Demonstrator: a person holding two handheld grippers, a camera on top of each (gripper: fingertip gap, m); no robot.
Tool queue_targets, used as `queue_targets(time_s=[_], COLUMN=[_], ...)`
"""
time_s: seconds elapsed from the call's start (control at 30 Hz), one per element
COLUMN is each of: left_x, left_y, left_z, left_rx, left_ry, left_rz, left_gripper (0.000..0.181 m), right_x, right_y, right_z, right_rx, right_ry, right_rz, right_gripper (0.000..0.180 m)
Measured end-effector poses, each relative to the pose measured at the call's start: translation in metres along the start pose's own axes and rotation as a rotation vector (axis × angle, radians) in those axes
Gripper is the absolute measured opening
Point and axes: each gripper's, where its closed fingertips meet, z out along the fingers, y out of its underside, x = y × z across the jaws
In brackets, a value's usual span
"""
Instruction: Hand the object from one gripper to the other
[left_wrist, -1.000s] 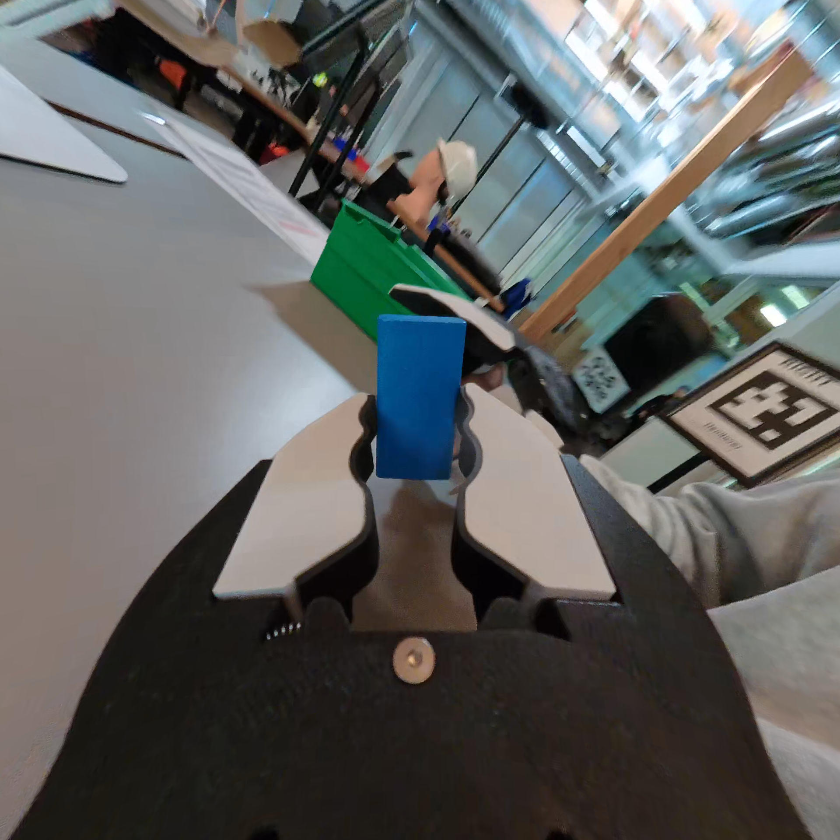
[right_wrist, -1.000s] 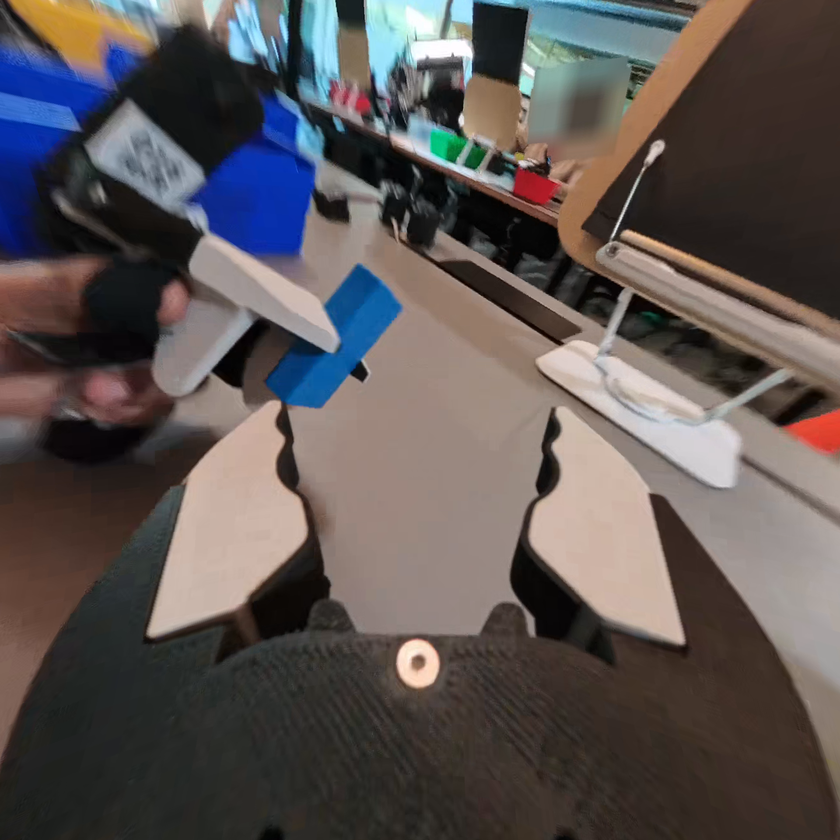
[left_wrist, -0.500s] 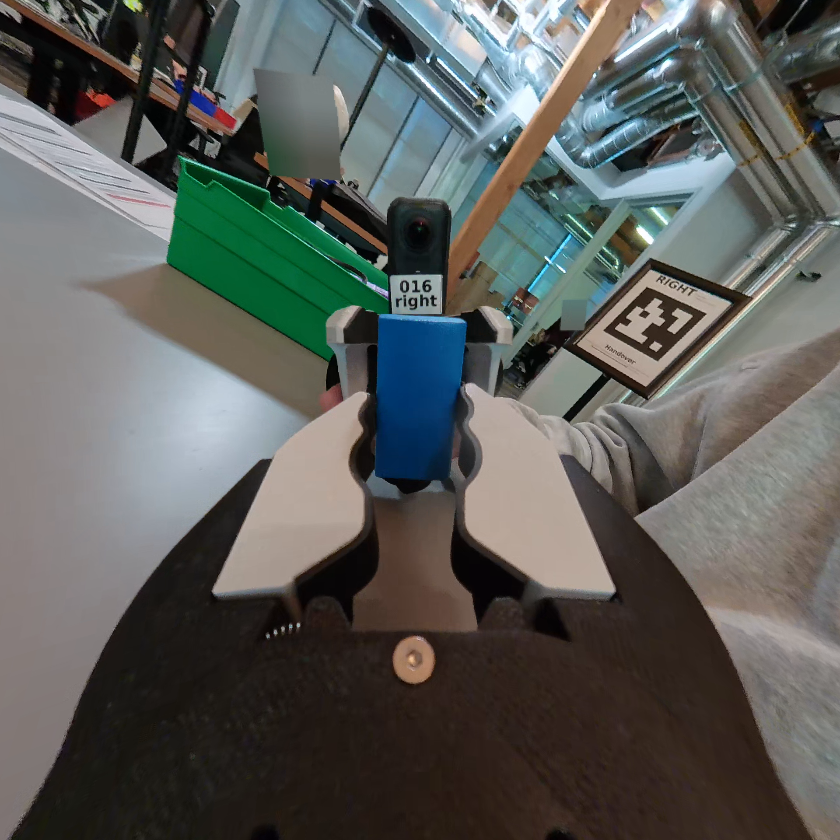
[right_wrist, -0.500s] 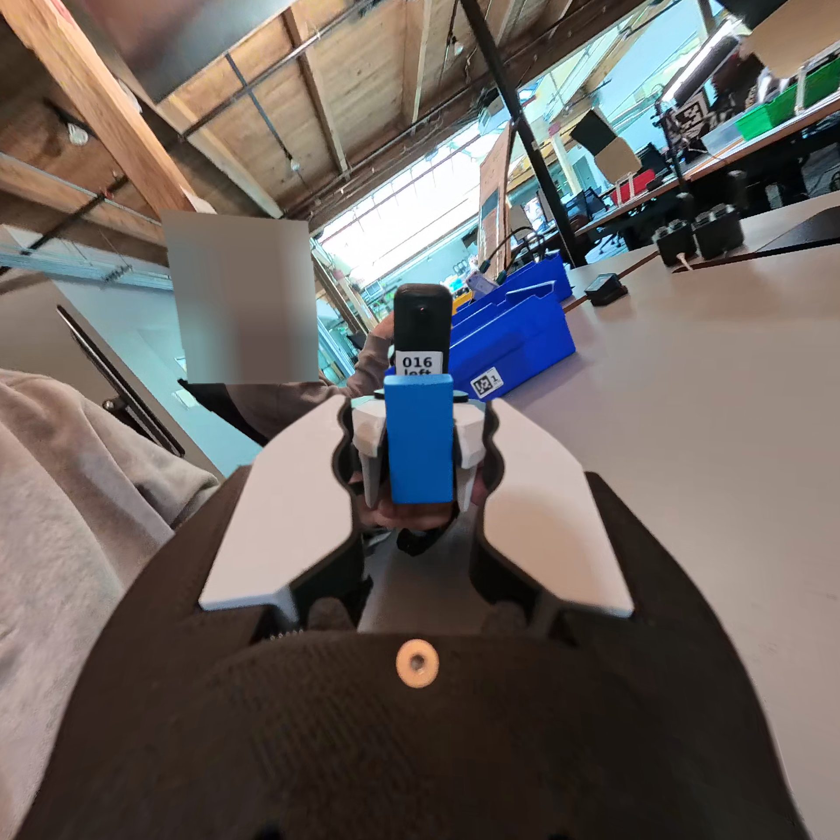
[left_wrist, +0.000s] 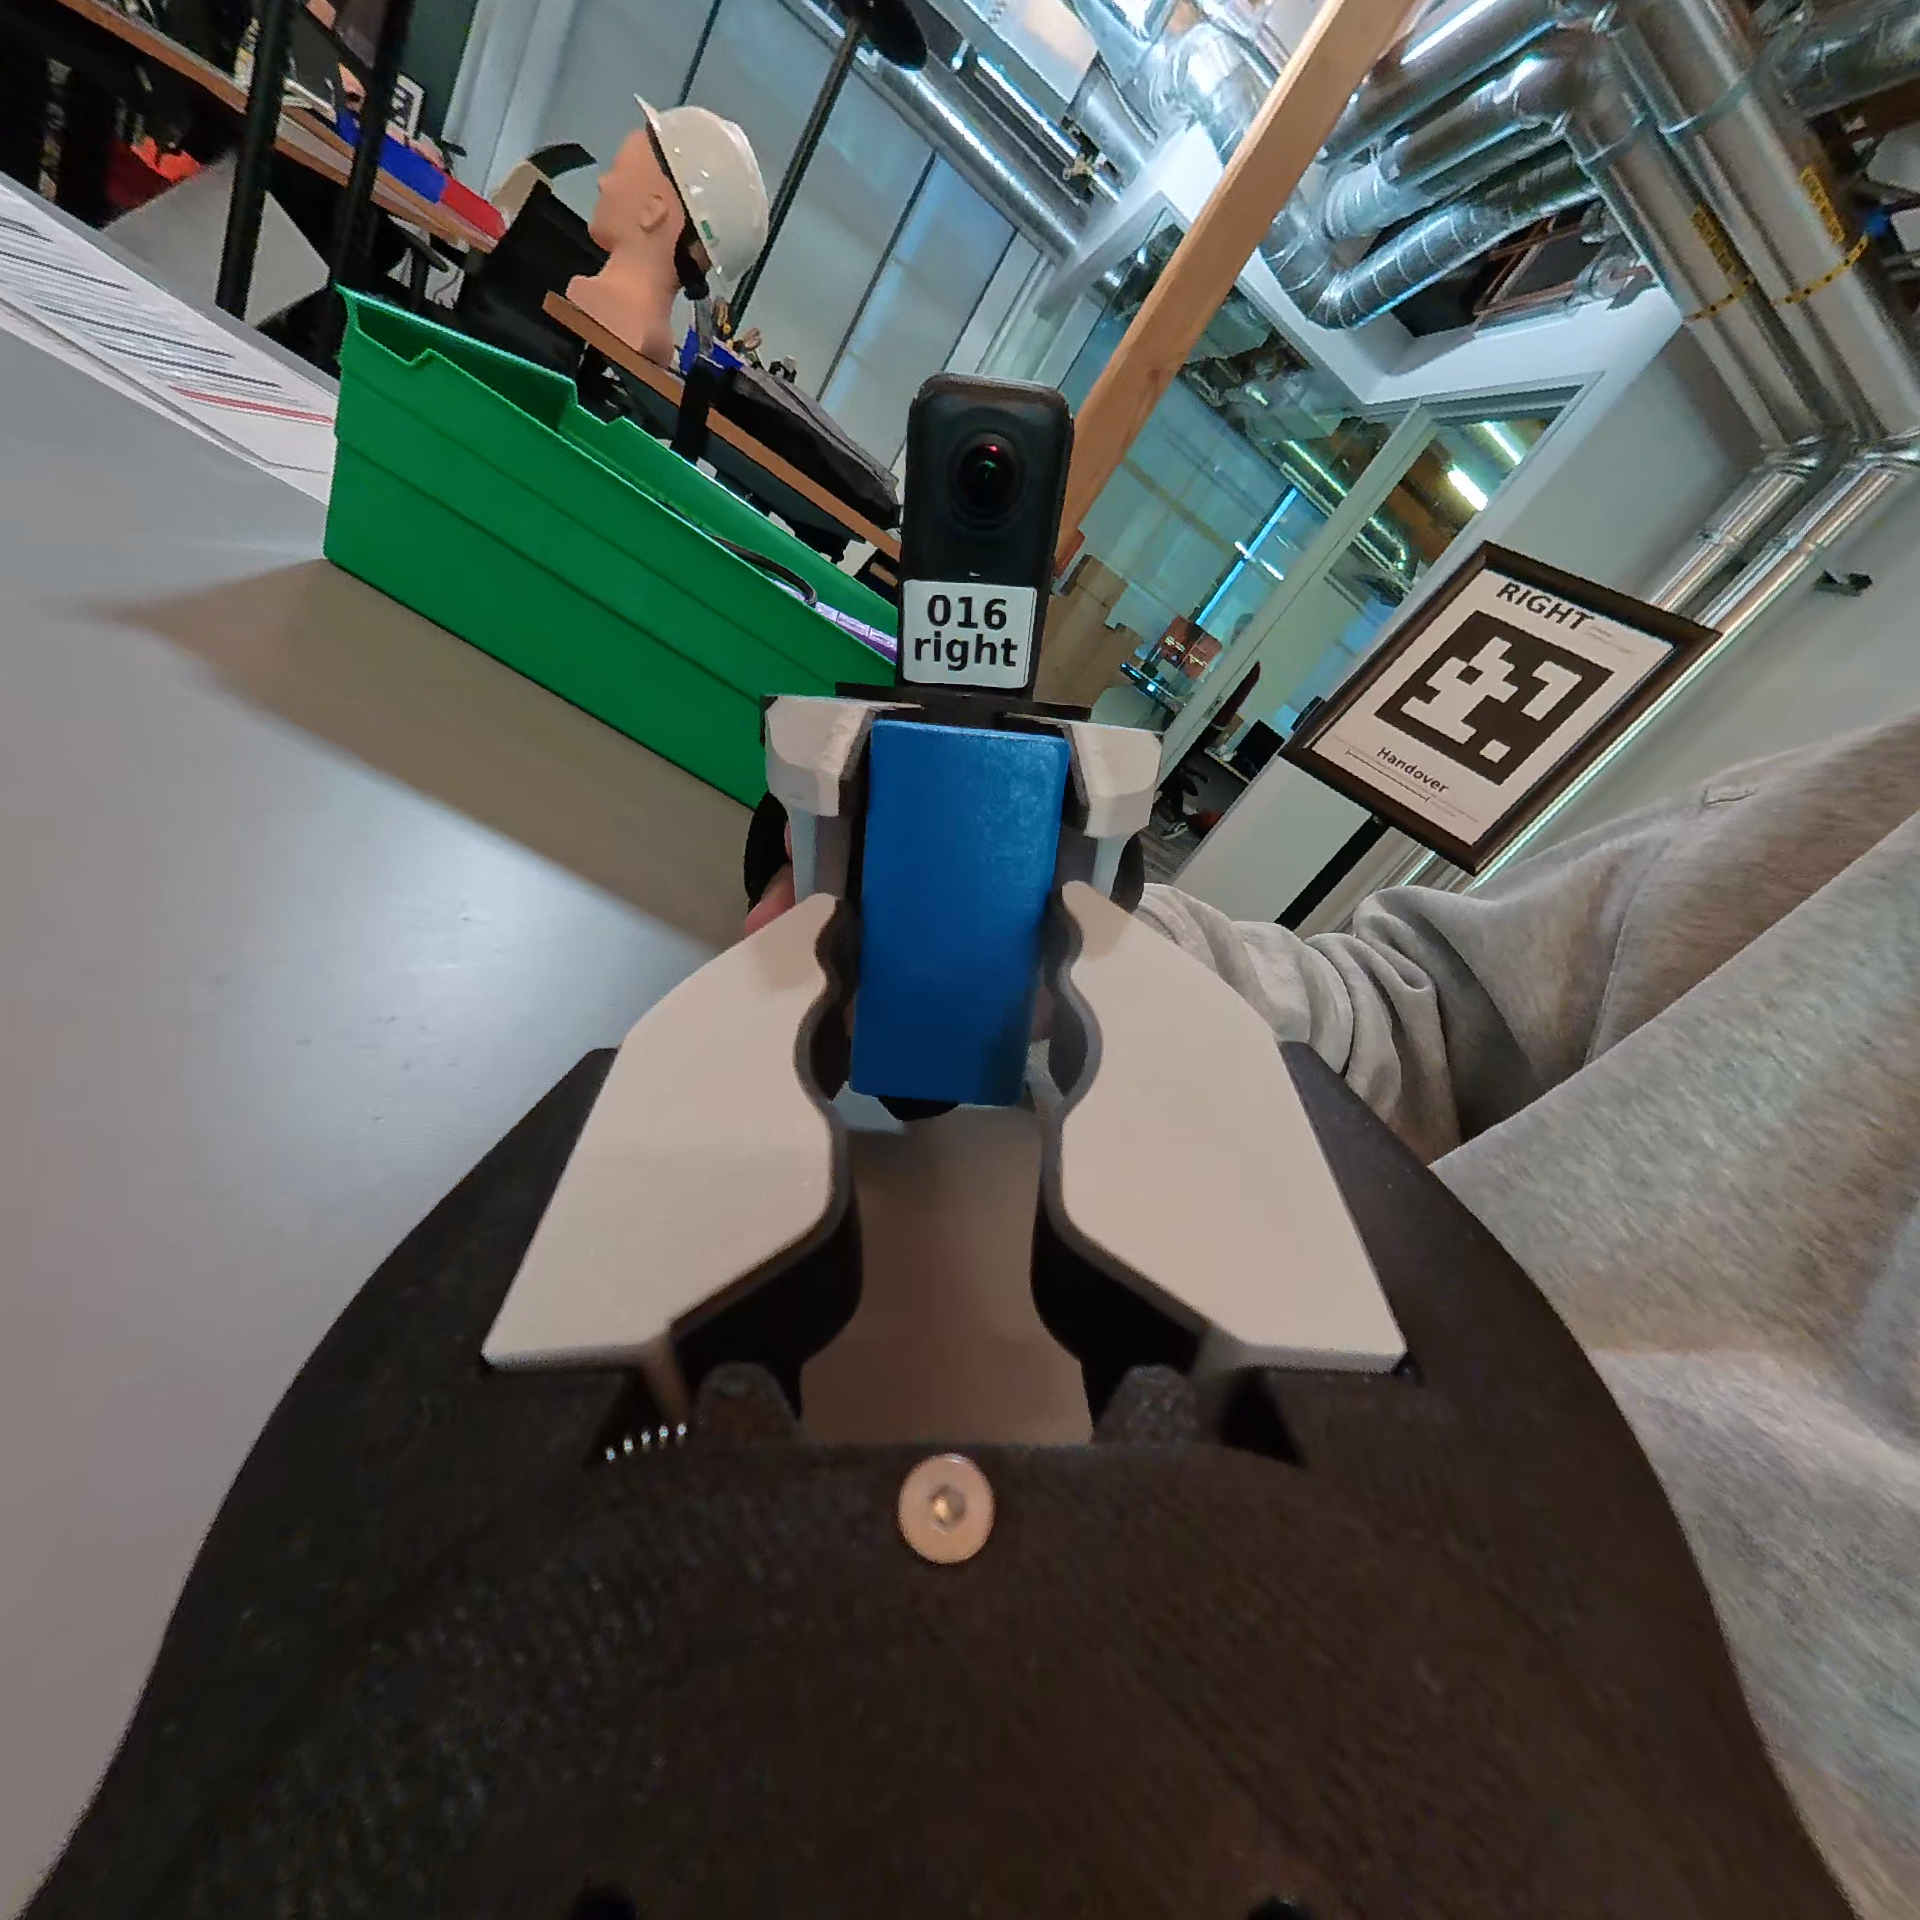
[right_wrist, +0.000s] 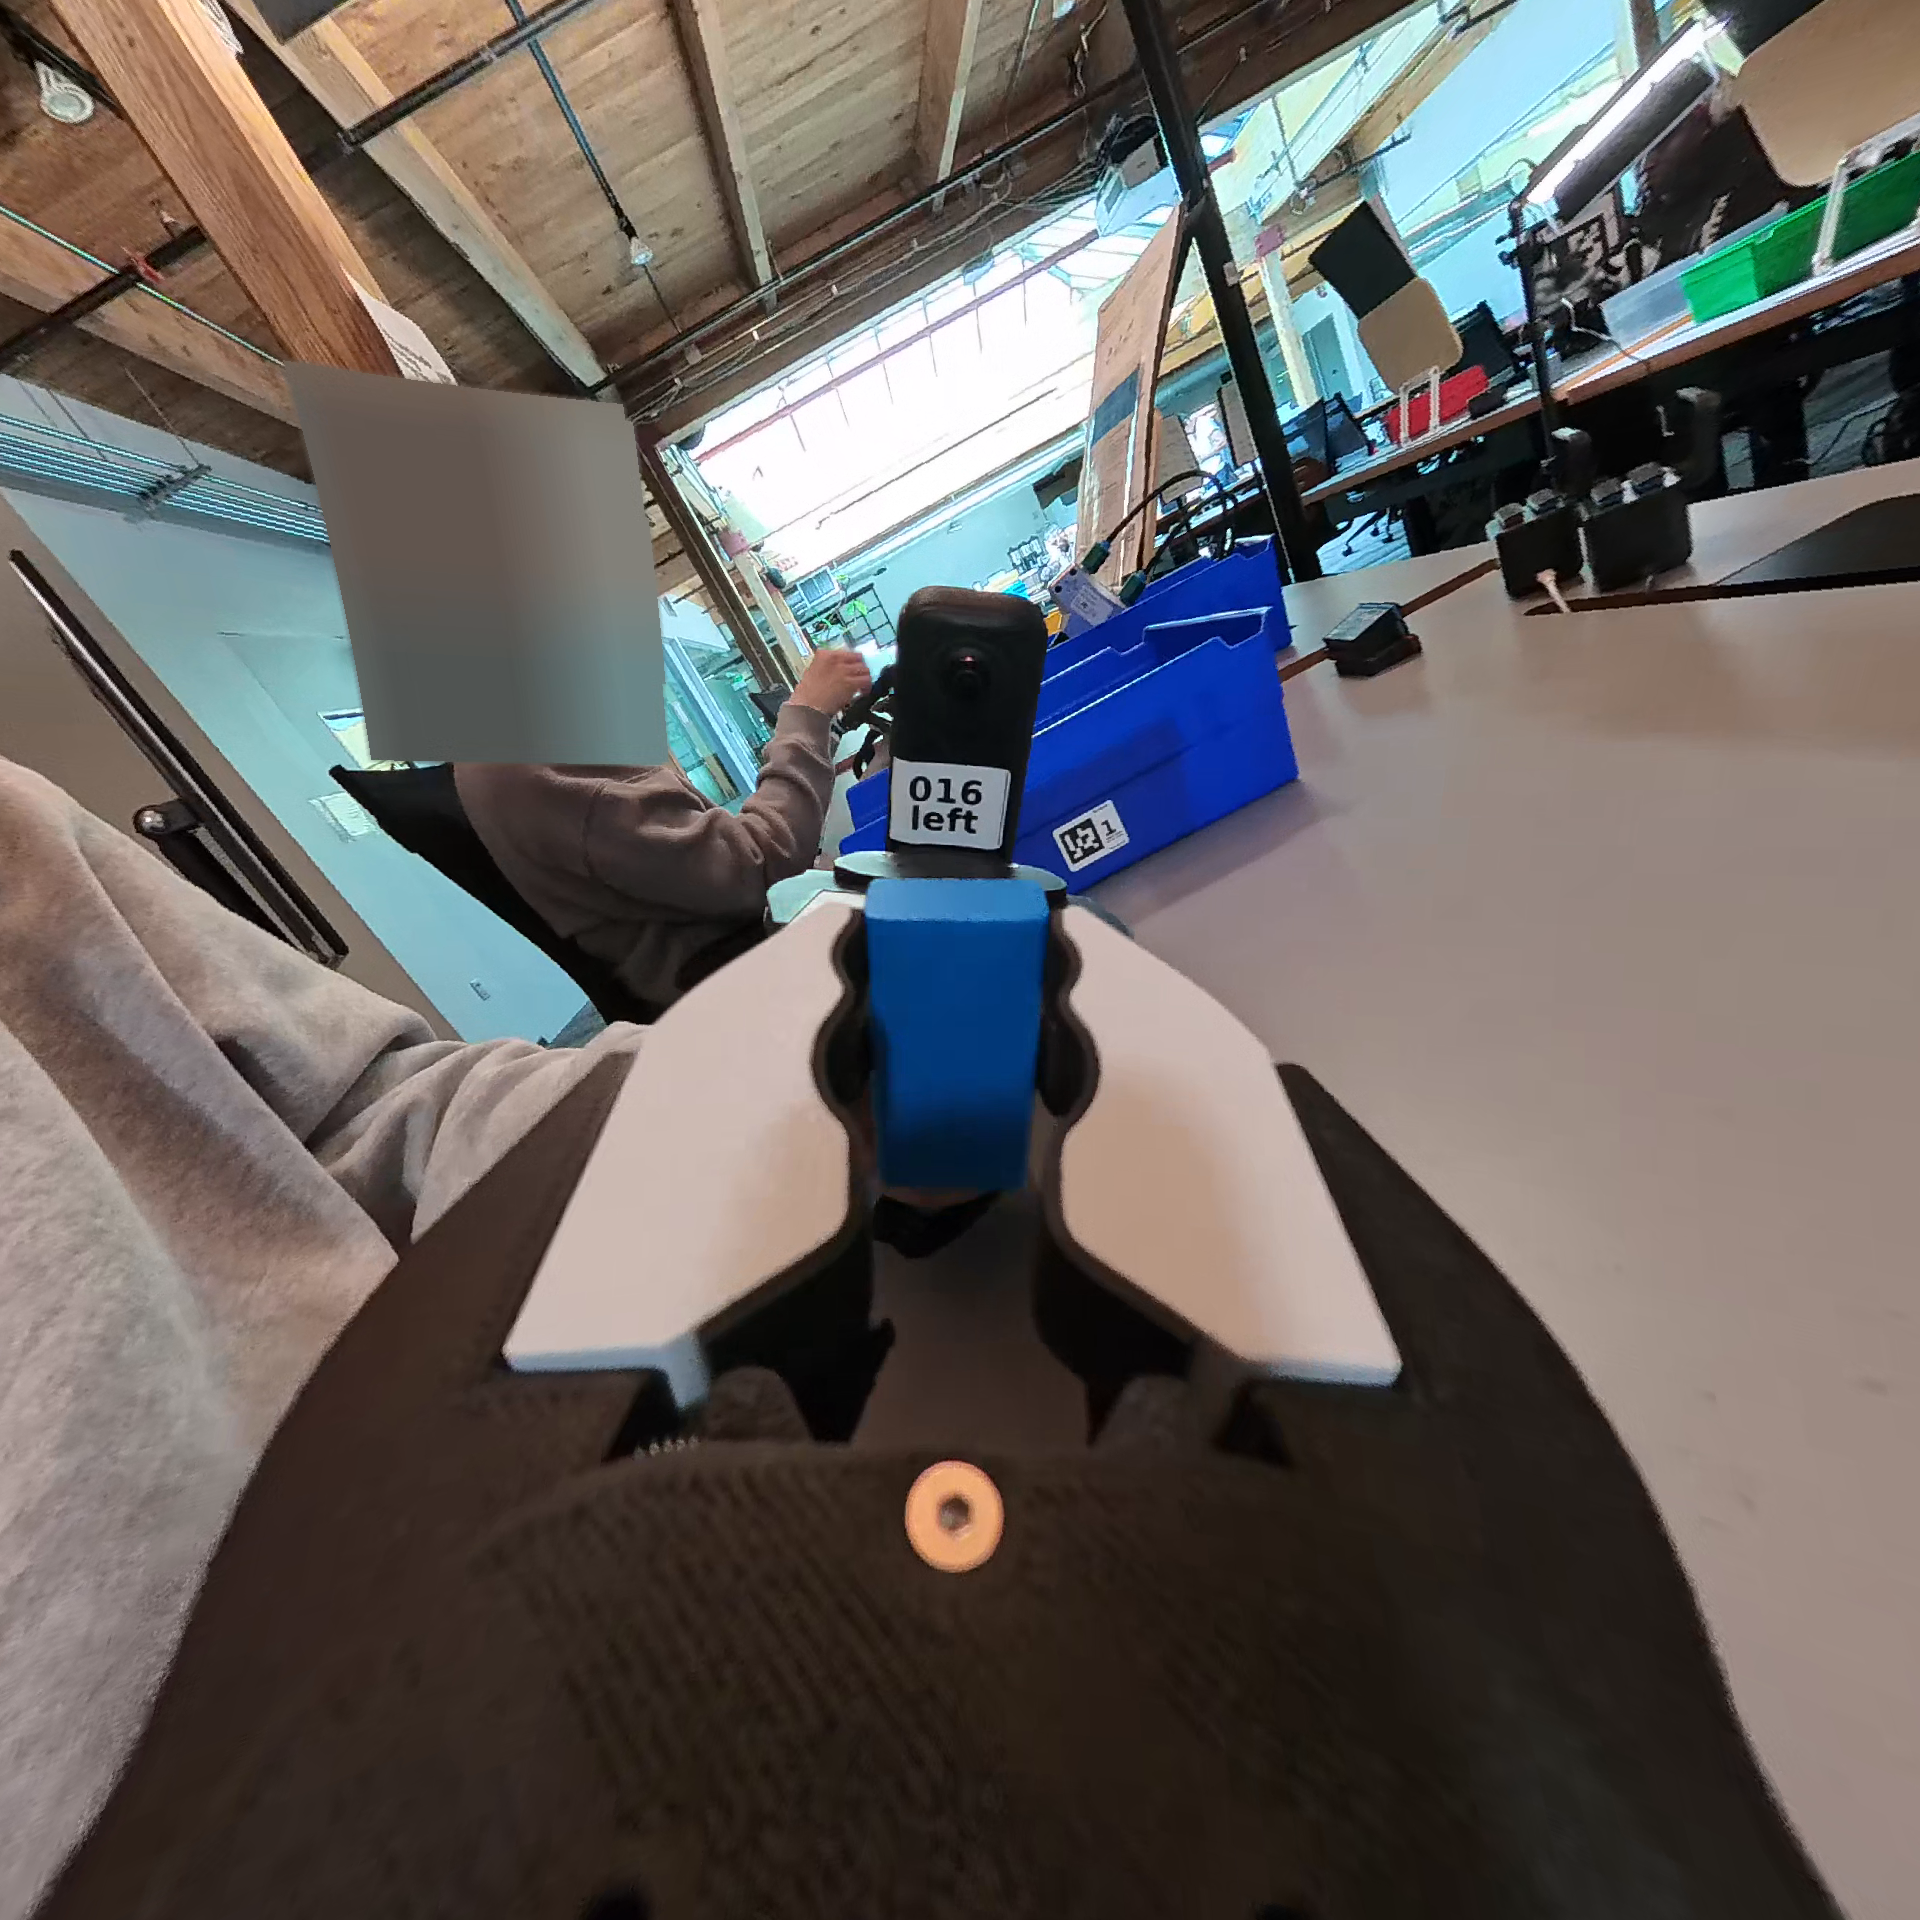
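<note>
The left gripper (left_wrist: 945, 997) is clamping the near end of the blue block (left_wrist: 951, 914), both fingers pressing its sides. At twelve o'clock the right gripper (left_wrist: 961, 800) is facing it, closed on the far end, above the grey table (left_wrist: 260, 935). Only this view is showing the green bin (left_wrist: 540, 561) at ten o'clock.

The right wrist view is showing the right gripper (right_wrist: 951, 1023) squeezing the block (right_wrist: 951, 1049), with blue bins (right_wrist: 1174, 748) at one o'clock.
</note>
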Motion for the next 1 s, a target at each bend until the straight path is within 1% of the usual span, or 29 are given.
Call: queue_targets(time_s=[0.07,0.13,0.23,0.37,0.5,0.57,0.63,0.67,0.83,0.87,0.9,0.97,1.0], left_x=[-0.003,-0.011,-0.017,-0.016,-0.013,-0.013,-0.012,-0.011,-0.014,-0.014,-0.015,-0.017,-0.018], left_y=[-0.001,-0.004,-0.01,-0.011,0.005,0.011,0.011,0.013,0.02,0.019,0.018,0.014,0.011], left_z=[-0.001,-0.003,-0.008,-0.01,0.0,0.005,0.008,0.009,0.013,0.013,0.012,0.009,0.006], left_rx=[0.009,0.026,0.066,0.075,-0.015,-0.056,-0.07,-0.08,-0.104,-0.096,-0.089,-0.063,-0.043], left_ry=[-0.023,-0.084,-0.113,-0.072,-0.054,-0.088,-0.129,-0.141,-0.135,-0.134,-0.136,-0.13,-0.124], left_rz=[0.007,0.027,0.021,-0.037,-0.043,0.01,0.074,0.084,0.028,0.016,0.0,-0.035,-0.057], left_gripper=[0.039,0.049,0.056,0.053,0.054,0.046,0.042,0.036,0.035,0.035,0.035,0.035,0.035], right_x=[0.002,0.007,0.015,0.023,0.02,0.018,0.016,0.015,0.014,0.015,0.016,0.019,0.021], right_y=[-0.001,-0.004,-0.013,-0.024,-0.024,-0.021,-0.017,-0.016,-0.01,-0.011,-0.013,-0.02,-0.024], right_z=[-0.001,-0.004,-0.013,-0.024,-0.024,-0.021,-0.017,-0.015,-0.011,-0.011,-0.012,-0.014,-0.016], right_rx=[0.004,0.019,0.085,0.142,0.133,0.127,0.115,0.104,0.061,0.066,0.082,0.131,0.154], right_ry=[0.014,0.036,0.056,0.067,0.055,0.046,0.039,0.035,0.054,0.062,0.072,0.106,0.126], right_rz=[-0.003,0.017,0.071,0.107,0.103,0.111,0.114,0.11,0.047,0.034,0.016,-0.026,-0.051], right_gripper=[0.033,0.034,0.034,0.033,0.033,0.033,0.033,0.033,0.034,0.035,0.042,0.064,0.073])
